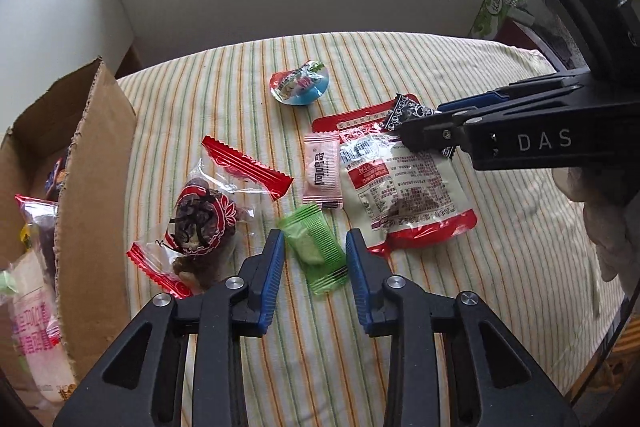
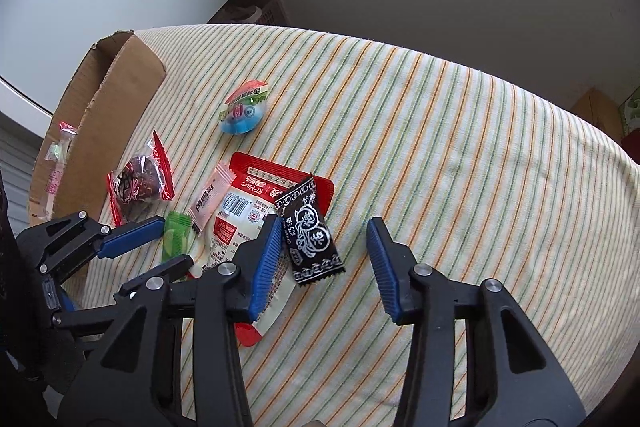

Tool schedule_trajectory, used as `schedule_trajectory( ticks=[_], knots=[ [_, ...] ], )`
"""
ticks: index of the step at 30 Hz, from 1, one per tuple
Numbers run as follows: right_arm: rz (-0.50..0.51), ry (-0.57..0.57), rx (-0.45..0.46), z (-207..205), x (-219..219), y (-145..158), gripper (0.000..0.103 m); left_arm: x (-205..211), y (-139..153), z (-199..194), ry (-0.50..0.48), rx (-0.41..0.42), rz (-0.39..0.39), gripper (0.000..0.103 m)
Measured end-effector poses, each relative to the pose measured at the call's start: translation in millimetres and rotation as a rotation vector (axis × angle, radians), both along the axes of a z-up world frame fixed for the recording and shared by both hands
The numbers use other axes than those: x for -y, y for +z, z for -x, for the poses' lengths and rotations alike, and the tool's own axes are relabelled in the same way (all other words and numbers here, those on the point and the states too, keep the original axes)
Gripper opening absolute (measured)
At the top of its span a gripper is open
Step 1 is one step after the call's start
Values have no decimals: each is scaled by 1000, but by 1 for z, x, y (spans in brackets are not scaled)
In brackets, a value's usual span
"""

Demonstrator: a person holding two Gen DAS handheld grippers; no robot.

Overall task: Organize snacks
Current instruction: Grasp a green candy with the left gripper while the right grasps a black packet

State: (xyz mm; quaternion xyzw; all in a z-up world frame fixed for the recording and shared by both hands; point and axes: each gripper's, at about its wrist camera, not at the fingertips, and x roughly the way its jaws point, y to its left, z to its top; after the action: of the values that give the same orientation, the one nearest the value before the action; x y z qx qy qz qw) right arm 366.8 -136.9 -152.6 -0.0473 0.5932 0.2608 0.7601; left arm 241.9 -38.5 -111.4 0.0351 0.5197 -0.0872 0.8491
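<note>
Left wrist: left tool [image 1: 315, 255] open astride green packet [image 1: 318, 251].

Between the left tongs [image 1: 315, 259], matt black plastic with ribbed blue pads [image 1: 273, 267] and shiny metal pins, lies a glossy translucent green wrapper [image 1: 316, 251]. The cloth [image 1: 500, 247] beneath is soft, matt woven stripe. Left of them stands a rough, raw-edged cardboard box [image 1: 96, 195]. By the right tongs [image 2: 324, 259], a glossy black wrapper [image 2: 310, 235] lies on a shiny plastic pouch [image 2: 244, 223].
</note>
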Motion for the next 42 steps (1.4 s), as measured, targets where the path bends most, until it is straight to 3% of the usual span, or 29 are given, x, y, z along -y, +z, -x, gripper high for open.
schedule_trajectory(
  ticks=[6, 12, 16, 17, 18, 35, 42],
  knots=[
    [5, 7, 3, 1, -1, 0, 28, -11, 1, 5, 11, 6, 8, 12],
    [14, 14, 17, 4, 1, 2, 27, -11, 2, 6, 21, 8, 16, 7],
    [-4, 7, 28, 7, 6, 6, 24, -10, 4, 9, 21, 21, 32, 5],
    [-11, 5, 33, 8, 8, 8, 12, -13, 5, 11, 24, 26, 44, 5],
    [-21, 2, 36, 9, 11, 11, 8, -15, 5, 12, 28, 24, 60, 5],
    [-50, -27, 71, 13, 30, 32, 4, -23, 8, 18, 62, 44, 104, 4],
    [-95, -26, 117, 24, 33, 57, 3, -36, 29, 32, 67, 87, 137, 4]
  ],
)
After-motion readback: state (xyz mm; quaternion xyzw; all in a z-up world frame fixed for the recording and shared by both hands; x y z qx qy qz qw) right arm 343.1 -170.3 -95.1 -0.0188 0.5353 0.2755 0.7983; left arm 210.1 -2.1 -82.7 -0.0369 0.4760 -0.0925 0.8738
